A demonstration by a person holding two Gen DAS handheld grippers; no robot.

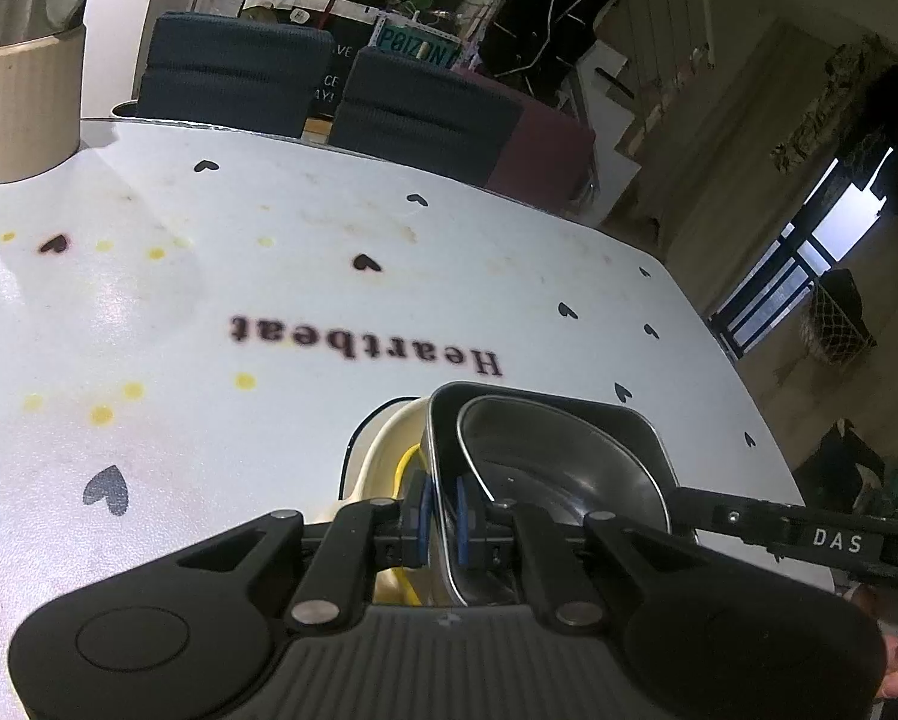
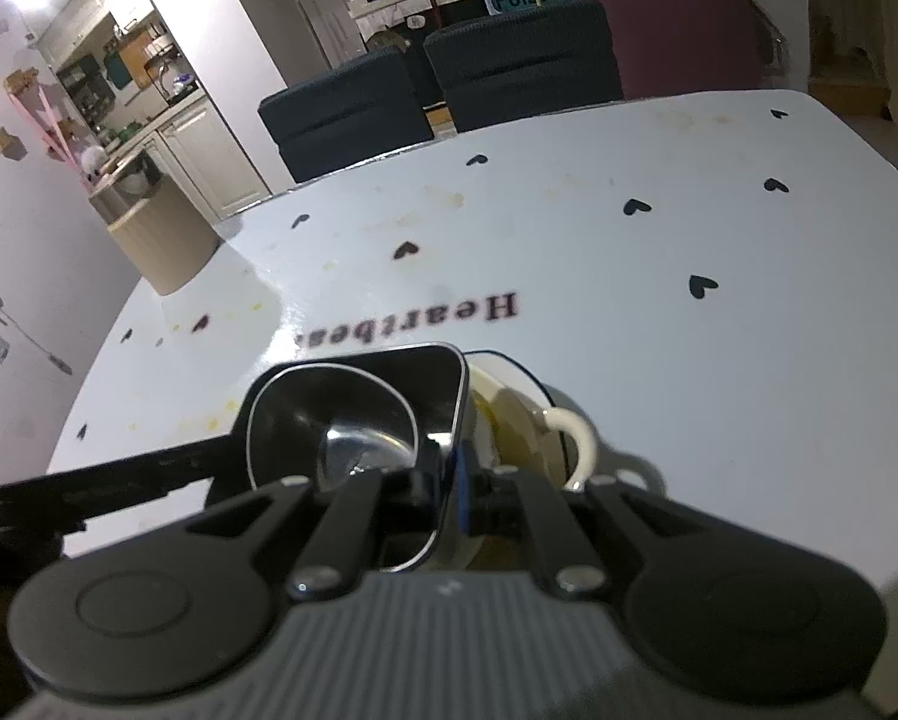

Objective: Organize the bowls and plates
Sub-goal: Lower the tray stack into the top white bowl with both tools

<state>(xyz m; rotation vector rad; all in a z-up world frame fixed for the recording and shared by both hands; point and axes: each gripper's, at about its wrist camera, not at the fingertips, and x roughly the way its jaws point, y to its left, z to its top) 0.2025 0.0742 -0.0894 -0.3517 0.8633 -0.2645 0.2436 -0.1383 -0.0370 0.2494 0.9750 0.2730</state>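
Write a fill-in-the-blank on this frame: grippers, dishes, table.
1. The left gripper and right gripper are both ____ on the rim of the square metal tray.
2. The round steel bowl sits ____ the tray.
3. The word printed on the table is ____.
4. The cream dish beside the tray has a ____ marking.

Missing words: shut; inside; Heartbeat; yellow.

You see a square tray (image 1: 622,420) of polished, mirror-bright metal at lower centre, a shiny steel bowl (image 1: 544,468) inside it. Left of them, your cream dish (image 1: 389,450) looks glazed and glossy. The white tablecloth (image 1: 269,300) is smooth, slightly glossy plastic, stained.
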